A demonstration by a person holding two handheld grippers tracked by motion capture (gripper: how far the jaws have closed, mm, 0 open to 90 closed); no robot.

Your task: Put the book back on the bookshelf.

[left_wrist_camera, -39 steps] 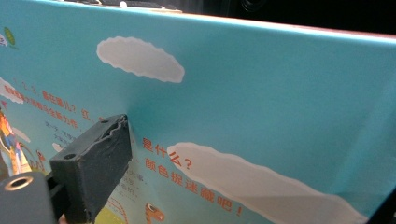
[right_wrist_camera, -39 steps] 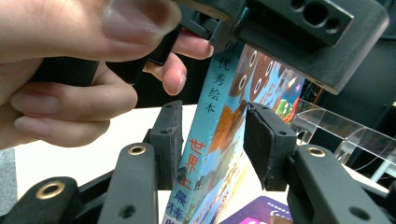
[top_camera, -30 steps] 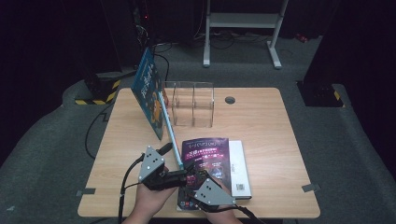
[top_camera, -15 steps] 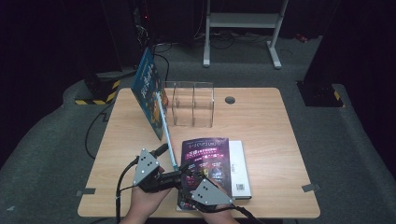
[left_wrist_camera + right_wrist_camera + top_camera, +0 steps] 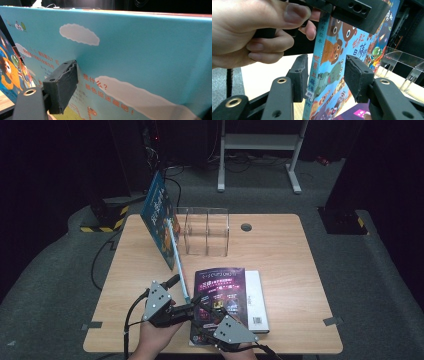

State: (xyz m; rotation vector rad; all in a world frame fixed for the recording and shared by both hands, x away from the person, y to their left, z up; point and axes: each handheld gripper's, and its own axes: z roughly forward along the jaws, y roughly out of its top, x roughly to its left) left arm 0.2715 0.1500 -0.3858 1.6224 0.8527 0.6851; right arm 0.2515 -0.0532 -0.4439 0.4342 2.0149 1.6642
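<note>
Both right gripper [image 5: 325,77] fingers [image 5: 358,77] straddle the blue picture book [image 5: 329,70], spread apart; I see my left gripper [image 5: 192,309] pinching its cover.

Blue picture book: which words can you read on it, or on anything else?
"是什么?": orange, on the back cover of the blue picture book.
"世界上最": down its spine; the rest is blurred.
Print on purple magazine: too small to read.
Barcode on white book: unreadable.
</note>
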